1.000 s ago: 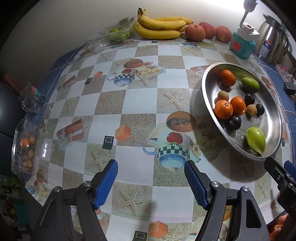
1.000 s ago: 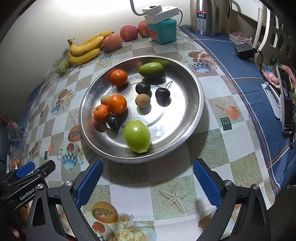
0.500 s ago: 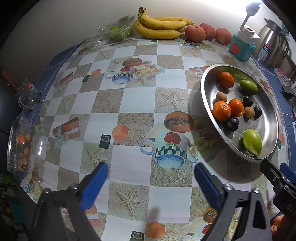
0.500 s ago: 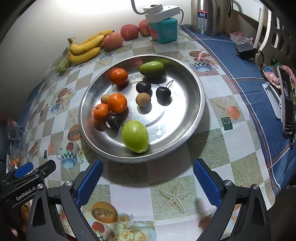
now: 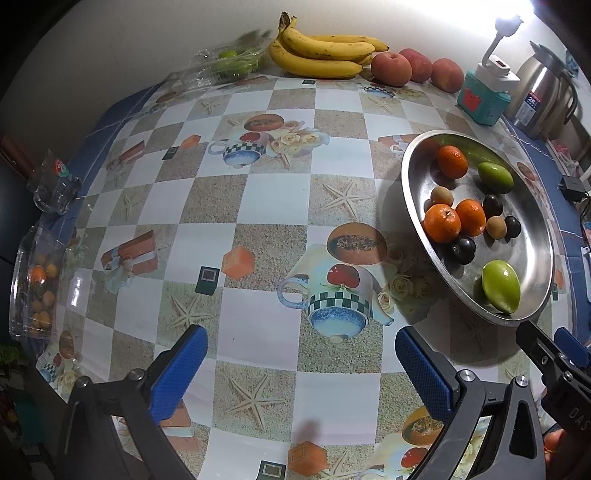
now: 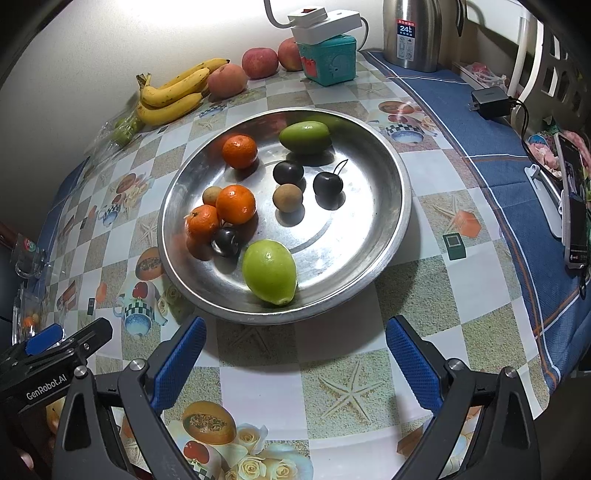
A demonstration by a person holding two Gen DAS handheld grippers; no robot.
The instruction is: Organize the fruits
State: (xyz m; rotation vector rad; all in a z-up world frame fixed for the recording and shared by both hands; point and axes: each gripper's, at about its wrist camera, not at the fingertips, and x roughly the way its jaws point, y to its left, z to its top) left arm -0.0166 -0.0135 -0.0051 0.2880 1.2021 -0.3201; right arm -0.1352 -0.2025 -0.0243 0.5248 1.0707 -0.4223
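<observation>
A round metal tray [image 6: 373, 236] [image 5: 535, 236] on the patterned tablecloth holds three oranges [image 6: 235, 204], two green fruits [image 6: 269, 271], dark plums [image 6: 327, 184] and small brown fruits [image 6: 287, 198]. My right gripper [image 6: 295, 356] is open and empty, just in front of the tray's near rim. My left gripper [image 5: 301, 363] is open and empty over the tablecloth, left of the tray. A bunch of bananas [image 5: 321, 55] [image 6: 171, 96] and three red apples [image 5: 391, 68] [image 6: 259, 62] lie at the back against the wall.
A teal box [image 6: 327, 62] with a white power strip and a steel kettle [image 6: 410, 33] stand at the back right. A charger [image 6: 491, 98] and a phone [image 6: 574, 206] lie on the blue cloth. Clear plastic boxes [image 5: 33, 288] and a glass [image 5: 55, 184] sit at the left edge.
My left gripper has opened wider and shifted slightly back and left. The right gripper drifted a little; the fruits have not moved.
</observation>
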